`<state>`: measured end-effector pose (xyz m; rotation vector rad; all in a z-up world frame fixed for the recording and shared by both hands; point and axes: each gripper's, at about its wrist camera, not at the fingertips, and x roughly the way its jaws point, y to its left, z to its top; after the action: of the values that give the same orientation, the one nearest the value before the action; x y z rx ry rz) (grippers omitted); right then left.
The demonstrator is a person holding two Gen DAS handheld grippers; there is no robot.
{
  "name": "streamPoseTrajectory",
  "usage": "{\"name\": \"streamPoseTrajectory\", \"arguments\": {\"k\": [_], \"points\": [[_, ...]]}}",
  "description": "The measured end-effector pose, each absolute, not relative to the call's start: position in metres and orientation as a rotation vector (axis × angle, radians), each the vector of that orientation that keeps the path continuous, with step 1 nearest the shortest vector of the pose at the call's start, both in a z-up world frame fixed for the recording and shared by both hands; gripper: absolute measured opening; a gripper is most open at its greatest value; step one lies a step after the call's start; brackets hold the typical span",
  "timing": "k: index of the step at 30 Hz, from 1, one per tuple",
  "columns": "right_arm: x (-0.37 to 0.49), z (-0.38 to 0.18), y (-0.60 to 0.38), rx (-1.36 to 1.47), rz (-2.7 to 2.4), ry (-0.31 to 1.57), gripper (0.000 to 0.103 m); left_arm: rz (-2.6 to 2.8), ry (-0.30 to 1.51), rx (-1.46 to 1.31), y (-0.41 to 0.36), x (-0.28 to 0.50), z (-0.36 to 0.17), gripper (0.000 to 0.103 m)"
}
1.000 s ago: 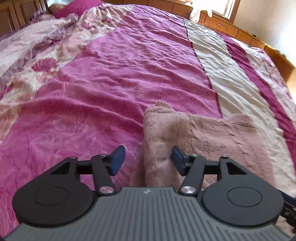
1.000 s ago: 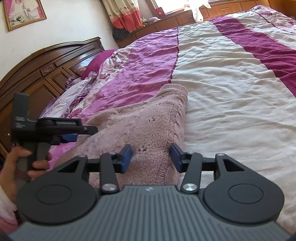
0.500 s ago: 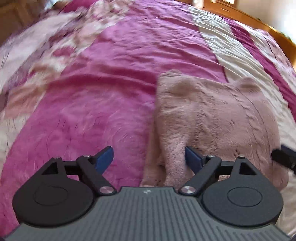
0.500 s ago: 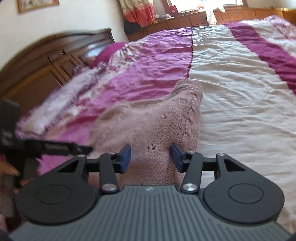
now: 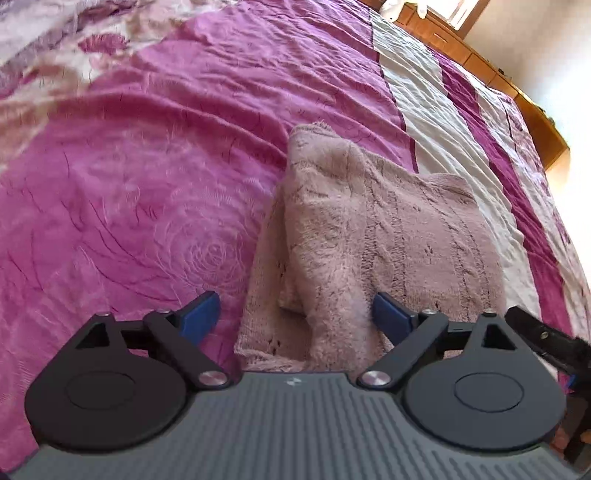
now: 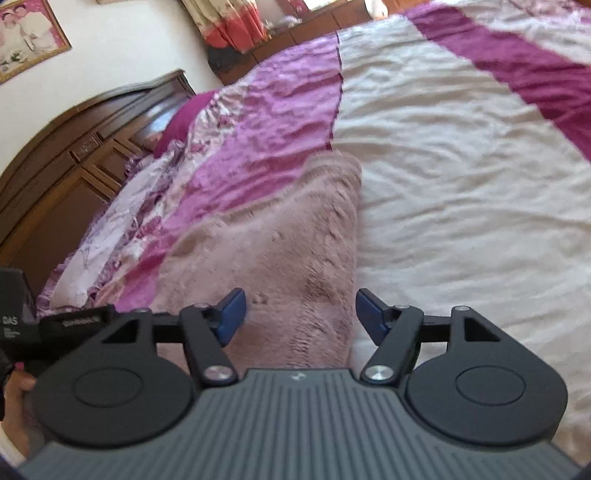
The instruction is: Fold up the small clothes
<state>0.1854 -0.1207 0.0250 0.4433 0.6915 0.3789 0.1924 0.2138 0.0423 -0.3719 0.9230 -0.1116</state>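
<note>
Only "DAS" reads on the left gripper (image 6: pixel 22 325); both grippers gape wide, empty, over the sweater (image 5: pixel 376 236).

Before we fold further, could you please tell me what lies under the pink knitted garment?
The pink knitted garment lies on the bedspread, across its magenta and cream stripes. A lower knit layer shows at its left edge. Anything beneath is covered.

A quilted bedspread (image 5: pixel 155 192) in magenta, cream and floral stripes covers the bed, wrinkled all over. At the far left a dark wooden headboard (image 6: pixel 74 155) stands behind a magenta pillow (image 6: pixel 181 122), with a framed picture (image 6: pixel 26 37) on the wall above. Red-patterned curtains (image 6: pixel 229 18) hang at the far side, above a low wooden cabinet (image 5: pixel 480 70).
</note>
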Motion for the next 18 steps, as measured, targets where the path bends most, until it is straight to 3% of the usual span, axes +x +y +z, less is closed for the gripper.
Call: {"name": "streamPoseTrajectory", "arguments": {"k": [9,11,13,16,18], "points": [[0.218,-0.005,-0.121,0.595,0.477,0.778,0.070,-0.286,0.924,-0.540,0.203,0.200,0.023,0.096],[0.221,-0.003,-0.121,0.611,0.480,0.779,0.058,-0.297,0.914,-0.560,0.198,0.199,0.020,0.086],[0.220,0.004,-0.121,0.607,0.490,0.762,0.050,-0.315,0.917,-0.587,0.195,0.199,0.019,0.063],[0.216,0.020,-0.122,0.596,0.510,0.738,0.046,-0.322,0.908,-0.636,0.197,0.195,0.021,0.049],[0.212,0.032,-0.125,0.613,0.525,0.721,0.045,-0.329,0.890,-0.659,0.196,0.190,0.027,0.047]]}}
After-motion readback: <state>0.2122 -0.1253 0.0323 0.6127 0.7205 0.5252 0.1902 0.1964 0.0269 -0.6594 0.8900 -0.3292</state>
